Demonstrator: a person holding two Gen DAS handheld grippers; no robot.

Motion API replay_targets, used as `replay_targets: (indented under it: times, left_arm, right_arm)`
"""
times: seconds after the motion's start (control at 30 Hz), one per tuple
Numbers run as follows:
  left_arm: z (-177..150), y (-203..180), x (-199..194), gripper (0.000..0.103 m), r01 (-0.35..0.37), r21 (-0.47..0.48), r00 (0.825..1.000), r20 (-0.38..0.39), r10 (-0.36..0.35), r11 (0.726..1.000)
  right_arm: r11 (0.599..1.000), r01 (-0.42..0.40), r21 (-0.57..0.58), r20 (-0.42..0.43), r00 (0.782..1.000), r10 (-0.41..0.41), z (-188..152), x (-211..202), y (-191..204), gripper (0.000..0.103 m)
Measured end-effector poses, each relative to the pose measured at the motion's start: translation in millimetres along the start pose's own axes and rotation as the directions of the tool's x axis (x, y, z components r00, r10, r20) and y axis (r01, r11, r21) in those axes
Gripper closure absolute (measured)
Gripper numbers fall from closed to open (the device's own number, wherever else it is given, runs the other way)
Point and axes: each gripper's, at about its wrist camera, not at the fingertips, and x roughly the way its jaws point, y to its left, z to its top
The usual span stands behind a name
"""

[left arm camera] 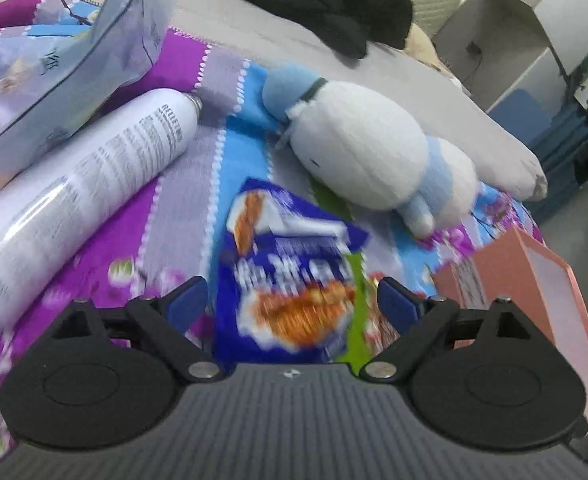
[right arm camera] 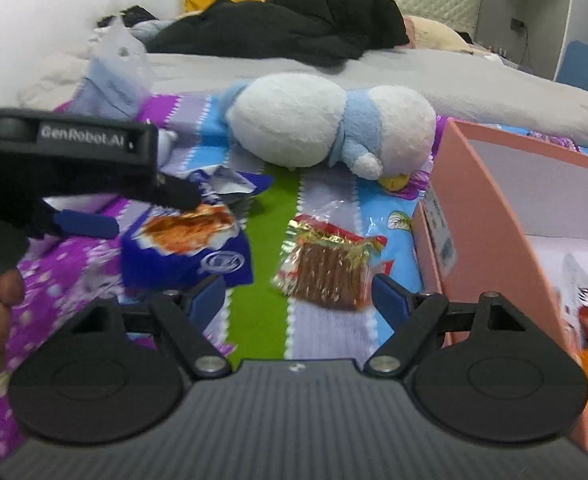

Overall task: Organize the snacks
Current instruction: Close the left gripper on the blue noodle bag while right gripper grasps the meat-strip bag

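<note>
Blue snack bag [left arm camera: 289, 276] blurred, pink box [right arm camera: 490, 216] cropped

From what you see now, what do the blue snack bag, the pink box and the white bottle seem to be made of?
Blue bag: probably thin plastic film, glossy and crinkled.
Pink box: looks like matte cardboard, with stiff flat walls and a white inside.
White bottle: smooth and shiny, with a long highlight; coated metal or plastic, I cannot tell which.

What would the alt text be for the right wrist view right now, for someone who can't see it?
The open right gripper points at a clear packet of brown snack sticks lying on a patterned blanket. To its left the left gripper is at a blue snack bag; a pink box sits right, a plush toy behind.
</note>
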Motion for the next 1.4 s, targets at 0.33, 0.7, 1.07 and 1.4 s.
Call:
replay_targets:
  times: [0.33, 0.7, 1.07, 1.4]
  left_arm:
    - [21, -10, 53, 0.011, -0.056, 0.099, 0.995, -0.081, 0.065, 0.993]
    - [11, -25, 34, 0.028, -0.090, 0.113, 0.992, -0.081, 0.099, 0.990]
    - [-31, -36, -30, 0.029, -0.098, 0.087, 0.994, -0.032, 0.101, 0.991]
    - [-97, -57, -103, 0.029, -0.099, 0.091, 0.995, -0.021, 0.101, 0.991]
  right_arm:
    - [0.997, 0.073, -0.029, -0.066, 0.995, -0.075, 9, 56, 0, 0.020]
    - [0.999, 0.023, 0.029, -0.115, 0.993, -0.019, 16, 65, -10, 0.032]
    - [0.999, -0.025, 0.044, -0.077, 0.997, 0.028, 3, 17, -15, 0.067]
    - [0.990, -0.094, 0.108, -0.072, 0.992, 0.102, -31, -54, -16, 0.100]
